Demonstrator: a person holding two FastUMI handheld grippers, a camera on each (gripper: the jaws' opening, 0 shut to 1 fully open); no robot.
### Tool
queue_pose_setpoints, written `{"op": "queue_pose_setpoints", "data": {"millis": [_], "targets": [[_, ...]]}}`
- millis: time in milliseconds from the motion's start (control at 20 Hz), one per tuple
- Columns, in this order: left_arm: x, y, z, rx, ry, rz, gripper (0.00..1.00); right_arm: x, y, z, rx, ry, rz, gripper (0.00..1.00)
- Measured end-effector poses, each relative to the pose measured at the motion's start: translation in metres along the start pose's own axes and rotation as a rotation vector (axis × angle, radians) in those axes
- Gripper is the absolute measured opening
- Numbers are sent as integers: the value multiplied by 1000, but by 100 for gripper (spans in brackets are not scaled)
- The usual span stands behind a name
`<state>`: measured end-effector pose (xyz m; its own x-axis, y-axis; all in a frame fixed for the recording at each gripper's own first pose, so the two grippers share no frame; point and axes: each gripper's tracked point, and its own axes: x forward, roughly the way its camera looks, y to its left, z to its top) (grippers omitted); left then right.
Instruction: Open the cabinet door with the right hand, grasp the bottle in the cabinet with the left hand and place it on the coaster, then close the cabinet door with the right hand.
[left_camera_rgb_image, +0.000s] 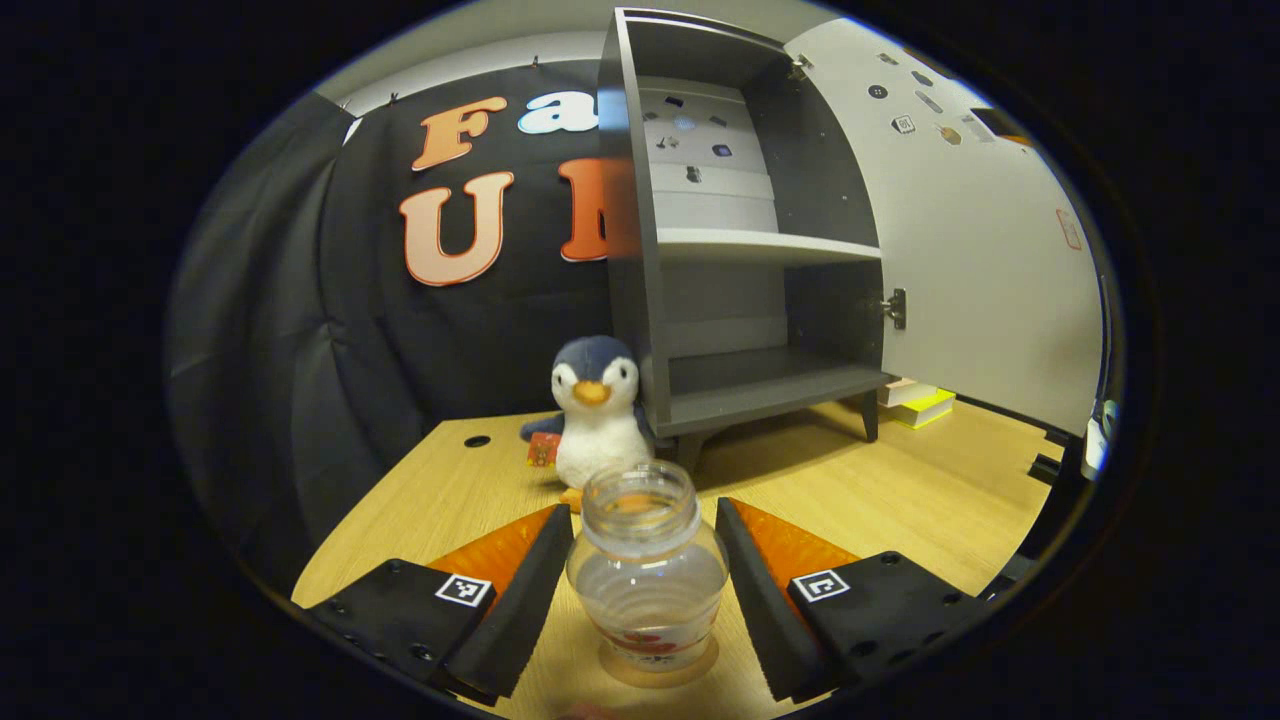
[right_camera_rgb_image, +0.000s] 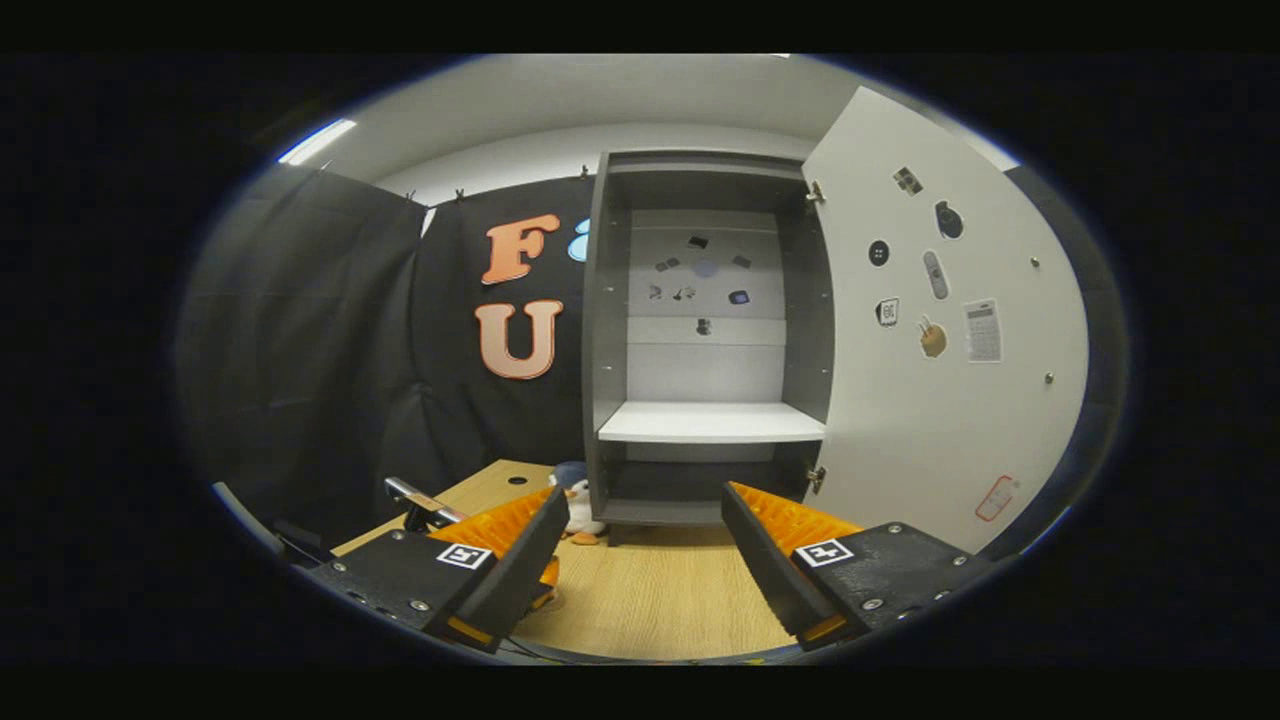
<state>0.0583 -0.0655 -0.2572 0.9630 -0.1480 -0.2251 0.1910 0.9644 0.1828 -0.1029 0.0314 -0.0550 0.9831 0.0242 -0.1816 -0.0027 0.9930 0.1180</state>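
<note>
Bottle (left_camera_rgb_image: 648, 575) stands upright on the coaster (left_camera_rgb_image: 660, 672) on the bench (left_camera_rgb_image: 900, 500), between the spread fingers of the left tongs (left_camera_rgb_image: 640, 560), which appear clear of its sides. Cabinet door (right_camera_rgb_image: 950, 340) hangs wide open at about two o'clock from the right tongs (right_camera_rgb_image: 640, 545), also spread and empty. Closing likely falls to the right hand, which faces the cabinet (right_camera_rgb_image: 705, 420) at twelve o'clock.

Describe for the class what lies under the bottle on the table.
The bottle stands on a round brownish coaster; just its front edge peeks out below the base. The rest of the coaster is covered by the bottle, between the open left gripper fingers.
</note>
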Motion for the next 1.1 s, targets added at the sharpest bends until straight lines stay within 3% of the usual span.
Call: {"op": "queue_pose_setpoints", "data": {"millis": [350, 850, 950, 1100], "targets": [[-11, -5, 97, -28, -137, 28, 93, -22, -53, 20, 31, -77, -87, 95], [-34, -33, 184, -91, -173, 39, 93, -62, -116, 34, 57, -77, -132, 94], [-38, -37, 195, -106, -178, 42, 93, -79, -140, 38, 48, -84, -164, 95], [-41, -42, 208, -110, -189, 51, 92, -111, -193, 49, 6, -110, -276, 98]]}}
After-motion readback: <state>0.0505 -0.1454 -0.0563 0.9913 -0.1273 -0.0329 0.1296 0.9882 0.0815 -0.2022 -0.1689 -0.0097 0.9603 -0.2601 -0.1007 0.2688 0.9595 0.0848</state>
